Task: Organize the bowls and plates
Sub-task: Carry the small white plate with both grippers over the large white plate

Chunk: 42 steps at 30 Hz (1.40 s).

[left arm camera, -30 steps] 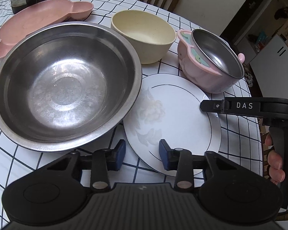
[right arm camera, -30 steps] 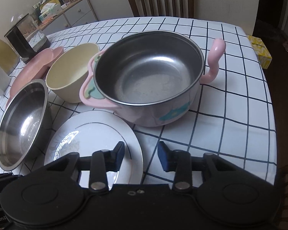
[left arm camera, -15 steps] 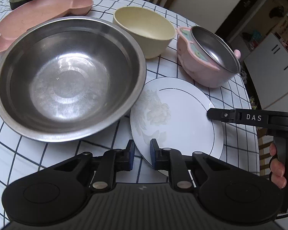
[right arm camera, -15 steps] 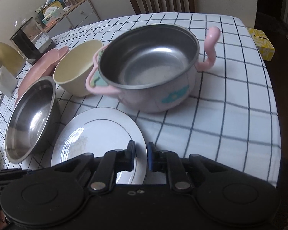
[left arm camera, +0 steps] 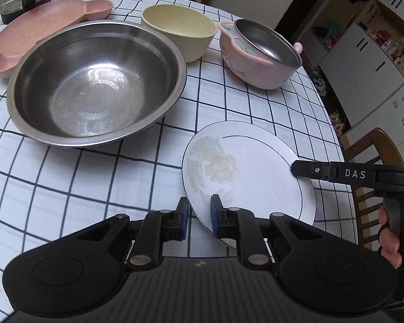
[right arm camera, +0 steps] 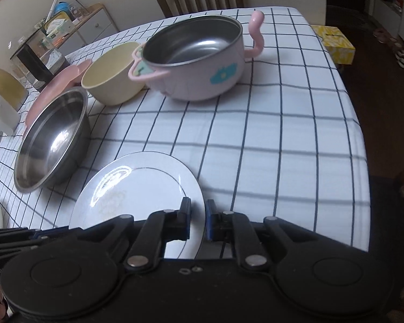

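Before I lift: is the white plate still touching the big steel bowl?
Apart. The left wrist view shows checked tablecloth between the white plate and the big steel bowl; the right wrist view shows the same gap.

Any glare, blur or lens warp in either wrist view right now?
Left wrist: fisheye bows the tablecloth grid; soft glare inside the steel bowl; image sharp. Right wrist: bright arc of glare on the white plate; far pink pot slightly soft; corners vignetted dark.

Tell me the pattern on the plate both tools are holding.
White plate with a faint beige flower print and a thin dark rim line; clearest in the left wrist view.
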Motion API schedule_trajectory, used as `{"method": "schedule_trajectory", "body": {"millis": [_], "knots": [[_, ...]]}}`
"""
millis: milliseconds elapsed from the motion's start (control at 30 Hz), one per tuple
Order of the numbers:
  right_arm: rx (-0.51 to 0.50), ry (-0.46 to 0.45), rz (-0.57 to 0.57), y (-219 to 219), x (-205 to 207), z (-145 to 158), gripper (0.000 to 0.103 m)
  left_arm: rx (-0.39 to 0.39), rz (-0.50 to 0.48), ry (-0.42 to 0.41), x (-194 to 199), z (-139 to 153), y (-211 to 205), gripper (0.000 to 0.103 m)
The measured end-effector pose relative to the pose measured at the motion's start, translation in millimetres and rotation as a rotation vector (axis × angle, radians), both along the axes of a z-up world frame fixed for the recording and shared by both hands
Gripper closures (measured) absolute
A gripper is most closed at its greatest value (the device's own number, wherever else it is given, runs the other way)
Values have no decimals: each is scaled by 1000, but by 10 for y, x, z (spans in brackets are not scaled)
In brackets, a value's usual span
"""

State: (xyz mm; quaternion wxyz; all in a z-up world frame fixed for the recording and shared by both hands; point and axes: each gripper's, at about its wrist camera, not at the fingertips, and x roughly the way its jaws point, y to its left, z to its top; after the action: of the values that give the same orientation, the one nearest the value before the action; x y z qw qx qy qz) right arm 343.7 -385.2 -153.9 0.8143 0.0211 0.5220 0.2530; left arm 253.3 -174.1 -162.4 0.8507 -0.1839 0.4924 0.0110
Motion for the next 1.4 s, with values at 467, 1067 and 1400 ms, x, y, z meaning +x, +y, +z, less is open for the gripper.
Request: {"method": "schedule_trajectory", "body": {"millis": [467,1067,1400], "knots": [[56,-29,-64,259,-693,456,93,-22,-56,-50,-569,344,571,87],[85,-35,-57,1505,-1559,715,94,-2,-11,-63,-1437,562,1880,87],[90,-22,-22,2243,-1923,679,94,10,32,-50,-1784,514,2618,87]]}}
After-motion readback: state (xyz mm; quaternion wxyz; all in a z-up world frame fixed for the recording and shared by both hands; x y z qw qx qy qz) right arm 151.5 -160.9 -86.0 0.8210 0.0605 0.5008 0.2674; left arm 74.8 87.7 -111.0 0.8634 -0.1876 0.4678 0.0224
